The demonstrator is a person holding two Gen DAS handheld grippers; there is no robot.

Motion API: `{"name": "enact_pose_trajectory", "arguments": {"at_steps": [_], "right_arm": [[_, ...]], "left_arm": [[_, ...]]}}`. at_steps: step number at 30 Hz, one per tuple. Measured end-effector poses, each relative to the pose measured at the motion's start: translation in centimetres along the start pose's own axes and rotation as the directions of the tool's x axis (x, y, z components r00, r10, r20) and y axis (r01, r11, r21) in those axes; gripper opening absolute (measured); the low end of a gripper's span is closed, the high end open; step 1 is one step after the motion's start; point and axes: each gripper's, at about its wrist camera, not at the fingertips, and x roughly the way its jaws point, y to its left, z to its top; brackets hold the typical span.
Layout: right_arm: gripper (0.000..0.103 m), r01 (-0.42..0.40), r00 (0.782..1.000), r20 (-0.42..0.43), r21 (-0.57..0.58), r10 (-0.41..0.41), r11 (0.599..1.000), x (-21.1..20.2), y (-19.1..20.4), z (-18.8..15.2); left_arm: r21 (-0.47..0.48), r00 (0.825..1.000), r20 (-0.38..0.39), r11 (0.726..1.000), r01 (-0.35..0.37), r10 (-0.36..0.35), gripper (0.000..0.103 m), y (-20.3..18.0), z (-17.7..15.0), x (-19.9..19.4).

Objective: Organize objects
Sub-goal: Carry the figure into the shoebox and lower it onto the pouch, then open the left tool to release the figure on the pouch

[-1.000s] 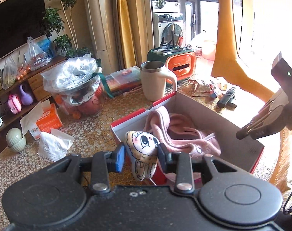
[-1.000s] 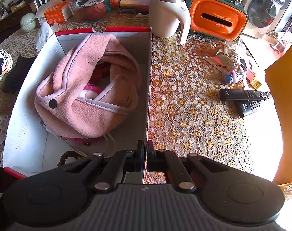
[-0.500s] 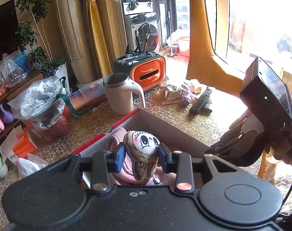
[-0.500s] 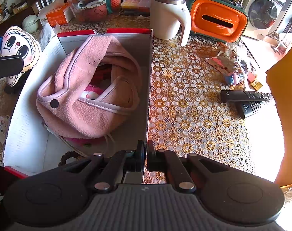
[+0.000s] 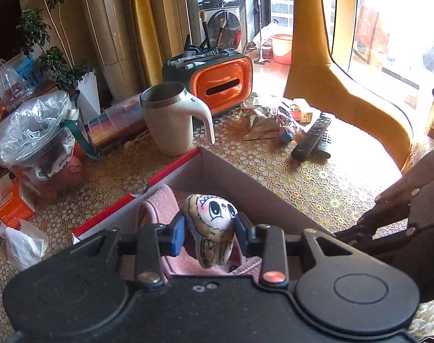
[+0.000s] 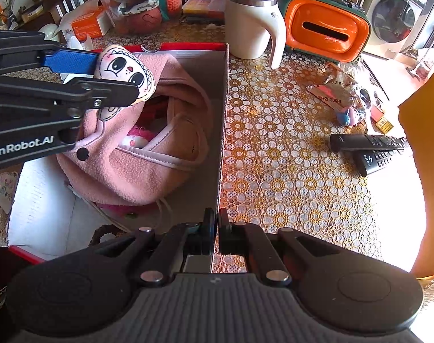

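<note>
Currently the left gripper (image 5: 209, 235) is clenched on the small white stuffed doll with the drawn cartoon face (image 5: 209, 230), its blue-padded fingers (image 5: 177, 238) pressing the doll from both sides. The doll hangs above the pink fleece bag (image 6: 137, 154) that lies inside the red-edged cardboard box (image 6: 221, 131), near the box's far left corner.

The right gripper (image 6: 217, 228) is pinched on the near end of the box's right wall, with the fingers almost touching across the thin card.

Risk 1: the doll is soft and held only by its upper part. If it is released while close to the far rim, it could land on the bag's rounded top and roll out over the red edge onto the bench (image 6: 288, 157).

Risk 2: the box is probably light. If the right gripper slackens or pulls, the box may slide or its wall may bend as the doll is set in.

Risk 3: the cream mug with the steel rim (image 6: 252, 25) stands just beyond the far wall, with the orange and green desk organiser (image 6: 327, 25) behind it. A forward overshoot of the left gripper could knock the mug.
</note>
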Motion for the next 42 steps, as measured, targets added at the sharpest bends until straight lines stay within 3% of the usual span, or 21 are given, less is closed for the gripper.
{"name": "enact_pose_trajectory", "arguments": {"at_steps": [14, 23, 26, 30, 37, 42], "right_arm": [[0.002, -0.018, 1.000, 0.001, 0.009, 0.018, 1.000, -0.1, -0.2, 0.0], [0.002, -0.019, 1.000, 0.000, 0.010, 0.019, 1.000, -0.2, -0.2, -0.2], [0.002, -0.016, 1.000, 0.000, 0.009, 0.016, 1.000, -0.2, -0.1, -0.2], [0.002, -0.012, 1.000, -0.002, 0.007, 0.012, 1.000, -0.2, -0.1, -0.1], [0.002, -0.008, 1.000, -0.004, 0.006, 0.008, 1.000, -0.2, -0.1, -0.1], [0.002, -0.003, 1.000, -0.004, 0.005, 0.003, 1.000, -0.2, -0.1, -0.1]], "left_arm": [[-0.012, 0.992, -0.128, 1.000, -0.027, 0.026, 0.036, 0.0, -0.2, 6.2], [-0.025, 0.986, -0.164, 0.999, -0.025, 0.020, 0.038, 0.0, -0.7, 7.0], [-0.036, 0.986, -0.164, 0.999, -0.021, 0.014, 0.043, 0.3, -0.8, 6.8], [-0.047, 0.990, -0.139, 0.999, -0.011, 0.005, 0.061, 0.5, -1.0, 5.8], [-0.089, 0.996, -0.083, 0.995, 0.034, -0.042, 0.064, 1.1, -1.1, 2.9], [-0.090, 0.997, -0.035, 0.994, 0.064, -0.067, 0.073, 1.4, -1.6, -0.1]]}}
